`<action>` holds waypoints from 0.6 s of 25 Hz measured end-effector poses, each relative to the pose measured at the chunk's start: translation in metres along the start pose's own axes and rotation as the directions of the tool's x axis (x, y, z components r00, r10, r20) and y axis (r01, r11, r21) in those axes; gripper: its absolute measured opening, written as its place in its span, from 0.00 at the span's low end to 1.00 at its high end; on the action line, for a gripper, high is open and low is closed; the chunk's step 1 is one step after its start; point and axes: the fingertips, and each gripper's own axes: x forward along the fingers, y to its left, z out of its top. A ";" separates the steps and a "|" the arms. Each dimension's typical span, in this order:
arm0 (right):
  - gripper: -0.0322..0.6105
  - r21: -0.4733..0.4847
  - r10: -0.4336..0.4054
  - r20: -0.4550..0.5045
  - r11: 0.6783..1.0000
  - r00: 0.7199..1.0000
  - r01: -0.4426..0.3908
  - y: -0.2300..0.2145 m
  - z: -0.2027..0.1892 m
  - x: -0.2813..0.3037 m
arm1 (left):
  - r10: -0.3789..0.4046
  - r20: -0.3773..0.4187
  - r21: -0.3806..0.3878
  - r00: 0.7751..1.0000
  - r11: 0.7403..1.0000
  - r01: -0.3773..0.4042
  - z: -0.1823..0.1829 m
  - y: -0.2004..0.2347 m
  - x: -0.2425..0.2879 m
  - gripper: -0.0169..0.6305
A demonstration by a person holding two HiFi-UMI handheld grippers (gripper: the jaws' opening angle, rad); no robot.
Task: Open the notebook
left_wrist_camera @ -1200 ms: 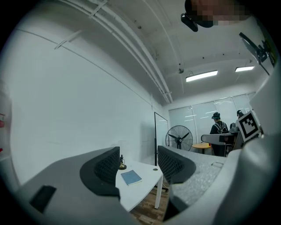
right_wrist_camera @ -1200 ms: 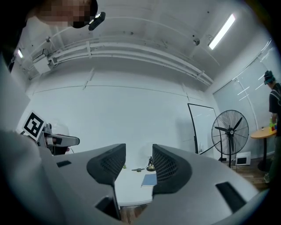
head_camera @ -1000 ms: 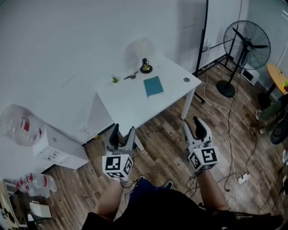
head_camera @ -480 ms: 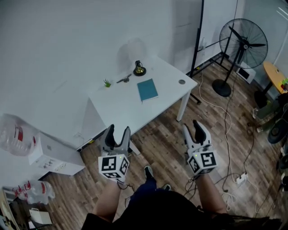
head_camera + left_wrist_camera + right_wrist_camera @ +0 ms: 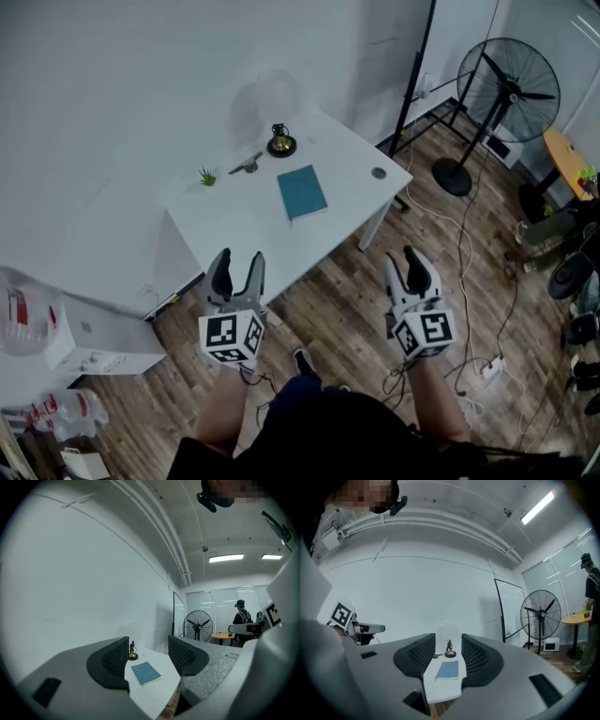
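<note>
Presently: white bench [image 5: 234,230], 12 o'clock; floor fan [image 5: 511,84], 2 o'clock; left tool [image 5: 237,263], 7 o'clock, jaws wide, empty; right tool [image 5: 405,263], 5 o'clock, jaws wide, just closing a little, empty; teal notebook [image 5: 302,192] shut, flat mid-bench, well apart from both tools.

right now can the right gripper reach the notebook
Probably not yet: the right gripper, open and empty, jaws just narrowed slightly, hangs over the floor short of the table. Nothing blocks the notebook.
</note>
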 end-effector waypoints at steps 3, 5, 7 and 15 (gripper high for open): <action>0.32 -0.009 -0.006 -0.012 1.000 1.000 0.006 0.004 -0.003 0.032 | -0.003 0.002 -0.018 1.000 1.000 0.003 -0.004 0.025 0.027 0.43; 0.32 -0.014 -0.012 -0.020 1.000 1.000 0.012 0.007 -0.005 0.049 | -0.011 -0.005 -0.029 1.000 1.000 0.010 -0.008 0.038 0.041 0.43; 0.32 -0.017 -0.019 -0.026 1.000 0.999 0.018 0.009 -0.004 0.063 | -0.021 -0.011 -0.033 1.000 0.999 0.021 -0.009 0.046 0.052 0.43; 0.31 -0.003 0.000 -0.051 1.000 0.999 0.000 0.002 -0.016 0.118 | -0.002 -0.017 -0.042 1.000 0.999 0.001 -0.011 0.076 0.099 0.43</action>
